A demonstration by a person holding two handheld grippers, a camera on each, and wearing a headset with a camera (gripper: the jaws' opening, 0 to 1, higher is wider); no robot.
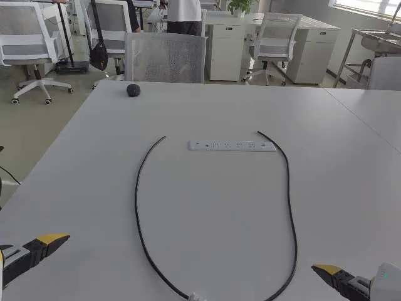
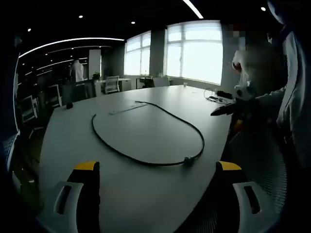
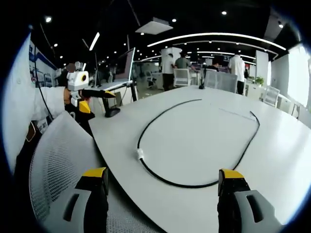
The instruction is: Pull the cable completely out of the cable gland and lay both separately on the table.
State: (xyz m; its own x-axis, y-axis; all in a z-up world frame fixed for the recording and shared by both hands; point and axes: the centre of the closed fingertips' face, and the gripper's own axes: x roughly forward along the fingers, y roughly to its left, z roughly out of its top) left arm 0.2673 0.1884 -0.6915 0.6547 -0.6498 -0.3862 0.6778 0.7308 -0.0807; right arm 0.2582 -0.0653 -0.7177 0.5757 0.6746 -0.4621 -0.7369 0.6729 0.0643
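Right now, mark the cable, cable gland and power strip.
cable (image 1: 136,200): head view, left run of the loop.
cable gland (image 3: 140,154): right gripper view, white body.
power strip (image 1: 232,145): head view, middle of top face.

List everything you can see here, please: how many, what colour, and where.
table: one, white, under everything
cable: one, black, lying in a U shape on the table
cable gland: one, white, on the cable at the near bend of the U
power strip: one, white, between the cable's far ends
round object: one, dark, near the table's far edge
mesh chair: one, grey, behind the far edge
left gripper: one, black with yellow tips, open, by the near edge
right gripper: one, same colours, open
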